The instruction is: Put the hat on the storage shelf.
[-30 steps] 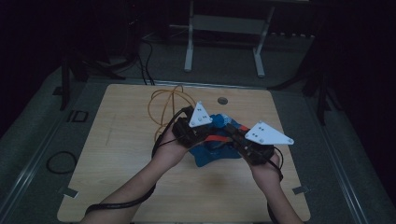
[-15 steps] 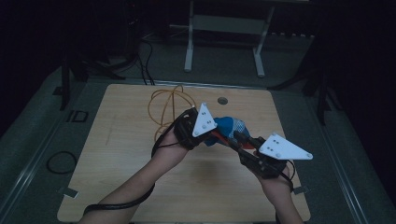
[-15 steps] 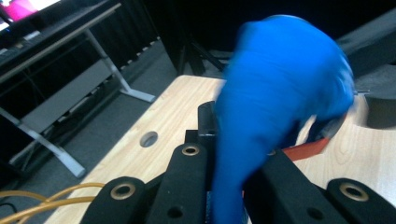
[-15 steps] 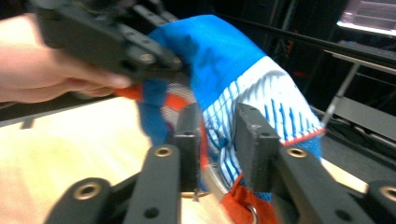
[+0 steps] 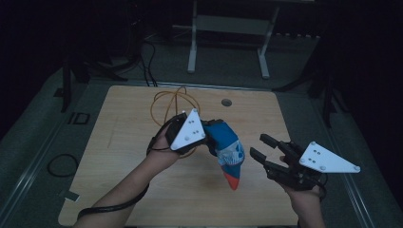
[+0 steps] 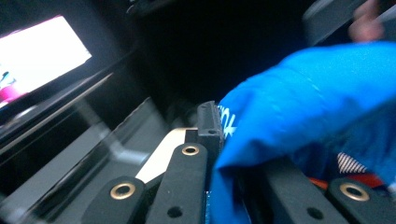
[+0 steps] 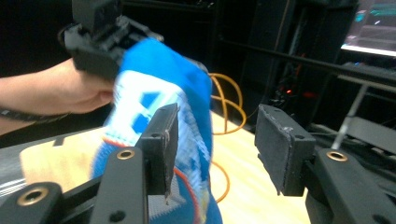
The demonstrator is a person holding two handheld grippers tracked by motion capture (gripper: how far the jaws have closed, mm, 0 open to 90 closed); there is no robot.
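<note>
One blue sock [image 5: 227, 151] lifted clear of the table [image 5: 123, 128].
Left gripper [image 5: 205, 138] pinches its cuff, toe hanging free; right gripper [image 5: 261, 151] stands apart, jaws just opened and empty. Judged: pickup done, placement or folding outstanding.

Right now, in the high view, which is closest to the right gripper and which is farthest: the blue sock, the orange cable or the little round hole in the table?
1. The blue sock, hanging from the left gripper, just left of the right gripper.
2. The round hole, near the table's far edge.
3. The orange cable, looped at the far left, behind the left gripper.
</note>
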